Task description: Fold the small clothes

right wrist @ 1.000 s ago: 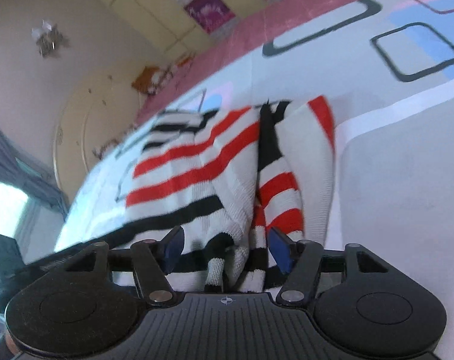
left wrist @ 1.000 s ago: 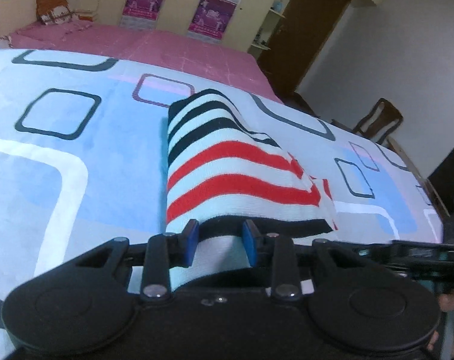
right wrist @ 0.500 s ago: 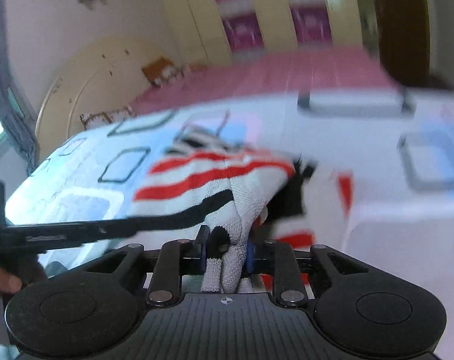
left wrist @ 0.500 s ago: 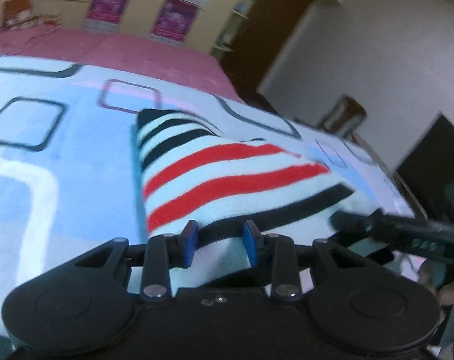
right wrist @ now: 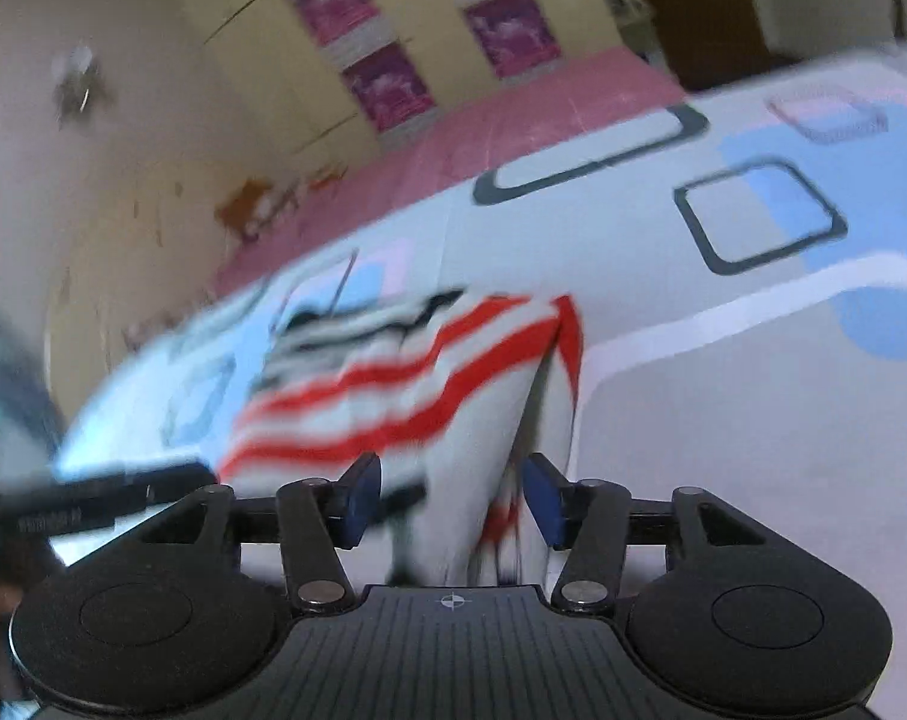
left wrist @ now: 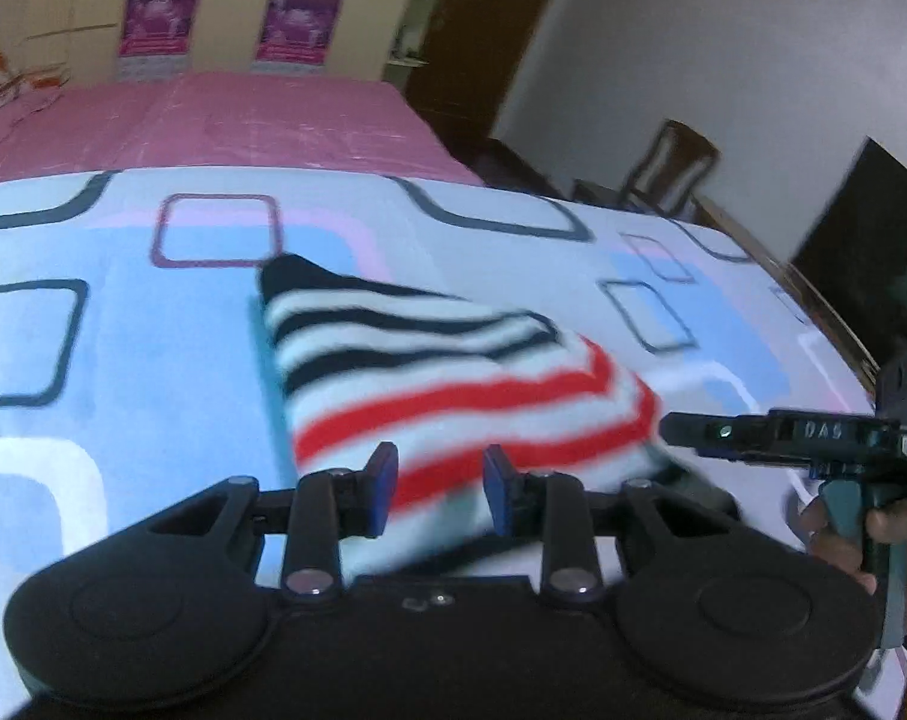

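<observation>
A knit sweater (left wrist: 453,372) with red, black and white stripes lies folded on the bed cover (left wrist: 123,390). My left gripper (left wrist: 438,480) holds its near edge: thick fabric fills the narrow gap between the blue pads, and the jaws are closing a little. In the right wrist view the sweater (right wrist: 393,390) runs up from my right gripper (right wrist: 450,504), whose jaws are opening. A fold of cloth lies between them, but the pads do not press on it. The right gripper's tool (left wrist: 723,438) reaches the sweater's right corner. Both views are blurred.
The bed cover (right wrist: 753,420) is pale blue and white with rounded squares. A pink sheet (left wrist: 213,120) lies beyond it. A wooden chair (left wrist: 669,162) and a dark screen (left wrist: 873,210) stand off the bed's right side. A hand (left wrist: 897,546) grips the right tool.
The right gripper shut on a bunch of sweater half a second ago and has since let it go, jaws apart again. The sweater's right side is now folded over. The left view has swung.
</observation>
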The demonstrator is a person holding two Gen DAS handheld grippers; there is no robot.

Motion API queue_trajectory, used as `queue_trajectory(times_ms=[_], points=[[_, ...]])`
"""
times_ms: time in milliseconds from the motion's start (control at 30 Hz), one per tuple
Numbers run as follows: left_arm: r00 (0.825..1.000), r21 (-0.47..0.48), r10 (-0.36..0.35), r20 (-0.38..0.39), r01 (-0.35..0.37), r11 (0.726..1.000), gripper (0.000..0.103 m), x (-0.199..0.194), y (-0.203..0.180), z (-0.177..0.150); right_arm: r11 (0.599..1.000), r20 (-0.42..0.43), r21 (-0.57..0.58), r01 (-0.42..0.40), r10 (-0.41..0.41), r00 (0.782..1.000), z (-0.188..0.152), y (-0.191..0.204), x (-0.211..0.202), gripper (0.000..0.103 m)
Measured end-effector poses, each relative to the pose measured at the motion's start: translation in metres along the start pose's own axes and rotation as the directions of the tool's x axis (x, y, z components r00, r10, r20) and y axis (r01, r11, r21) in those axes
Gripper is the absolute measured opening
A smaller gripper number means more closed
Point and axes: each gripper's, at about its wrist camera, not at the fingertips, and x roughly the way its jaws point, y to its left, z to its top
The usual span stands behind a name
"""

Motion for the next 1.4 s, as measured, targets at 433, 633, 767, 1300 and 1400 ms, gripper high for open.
queue_trajectory(times_ms=[433, 633, 767, 1300, 1400], points=[[1.0, 0.082, -0.002, -0.018, 0.003, 0.997, 0.032, 0.062, -0.003, 0.005, 0.98, -0.013, -0.151, 0.132, -0.136, 0.991, 0.025, -0.002, 0.052, 0.009], [0.999, 0.099, -0.032, -0.023, 0.035, 0.995, 0.033, 0.07, 0.003, 0.01, 0.973, 0.019, -0.163, 0.165, -0.164, 0.986, 0.015, -0.001, 0.044, 0.009], [0.999, 0.137, -0.005, -0.037, 0.01, 0.991, 0.03, 0.064, -0.004, 0.015, 0.981, 0.004, -0.114, 0.157, -0.158, 0.987, 0.02, -0.006, 0.046, 0.009], [0.999, 0.27, 0.02, -0.031, -0.011, 0.963, 0.028, 0.033, -0.04, -0.015, 0.917, -0.022, -0.331, 0.224, -0.245, 0.969, 0.011, 0.041, 0.034, 0.033], [0.999, 0.232, -0.039, 0.006, 0.036, 0.972, 0.025, 0.003, -0.039, -0.022, 0.89, 0.015, -0.415, 0.187, -0.199, 0.98, 0.002, 0.064, 0.007, 0.022]])
